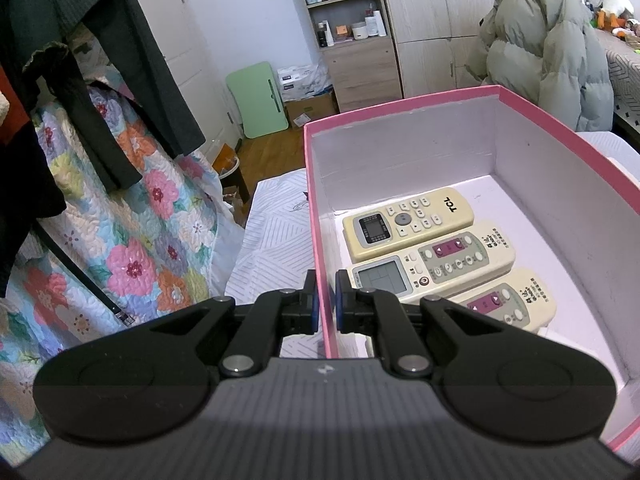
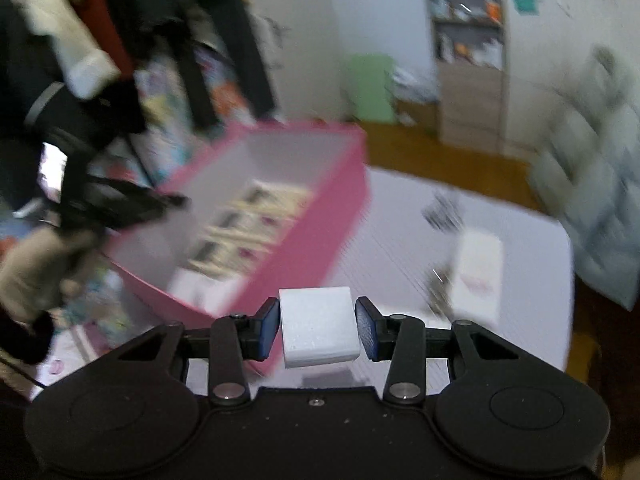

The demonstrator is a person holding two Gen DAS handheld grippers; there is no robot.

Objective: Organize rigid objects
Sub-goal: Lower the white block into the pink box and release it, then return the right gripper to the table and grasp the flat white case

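Note:
A pink box (image 1: 404, 110) with white inside walls stands on the white table. Three cream remotes lie side by side on its floor: a TCL remote (image 1: 408, 222), a second (image 1: 432, 262) and a third (image 1: 512, 300). My left gripper (image 1: 326, 300) is shut on the box's left wall, one finger outside and one inside. In the blurred right wrist view, my right gripper (image 2: 318, 326) is shut on a white block (image 2: 318, 326), held above the table just right of the pink box (image 2: 320, 216). The left gripper (image 2: 120, 204) shows at the box's left edge.
A white flat box (image 2: 478, 272) lies on the table (image 2: 400, 240) to the right. Dark clothes (image 1: 100, 60) hang over a floral quilt (image 1: 140, 220) at left. A grey puffer jacket (image 1: 548, 48) sits behind the box. Shelves (image 1: 348, 8) stand at the back wall.

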